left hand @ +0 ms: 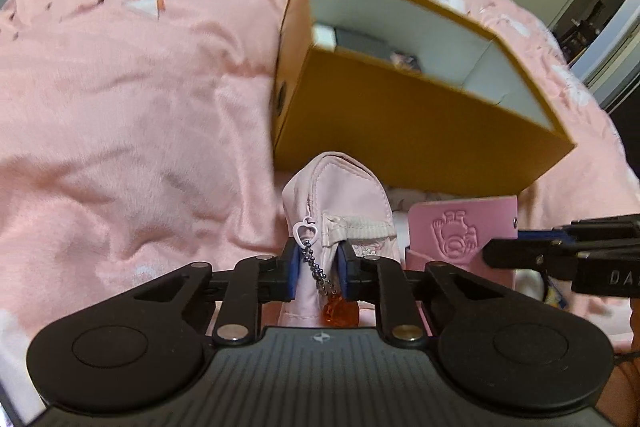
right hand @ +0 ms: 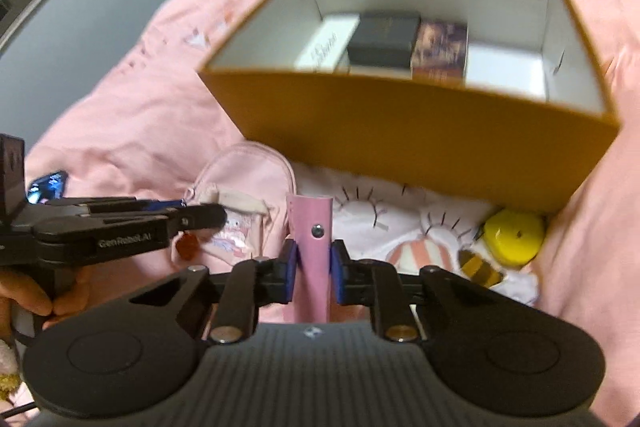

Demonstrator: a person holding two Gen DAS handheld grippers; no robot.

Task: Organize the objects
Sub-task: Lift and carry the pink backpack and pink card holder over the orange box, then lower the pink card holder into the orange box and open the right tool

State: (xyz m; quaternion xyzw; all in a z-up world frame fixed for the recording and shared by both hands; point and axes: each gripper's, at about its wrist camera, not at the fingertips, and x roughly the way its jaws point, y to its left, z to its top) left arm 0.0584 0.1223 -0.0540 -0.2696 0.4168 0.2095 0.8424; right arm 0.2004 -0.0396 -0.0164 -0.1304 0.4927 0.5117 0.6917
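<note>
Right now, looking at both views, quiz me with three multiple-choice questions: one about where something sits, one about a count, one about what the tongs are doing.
1. Where is the yellow bee toy?
A. inside the box
B. on the bedding beside the box
C. in the right tongs

2. How many items lie in the box?
A. three
B. one
C. six

3. What do the left tongs hold?
A. nothing
B. the pink card holder
C. the pale pink pouch

Answers: B, it lies outside the box wall; A, white, black and purple ones show; C, the pads pinch the pouch, while the right tongs hold the card holder.
</note>
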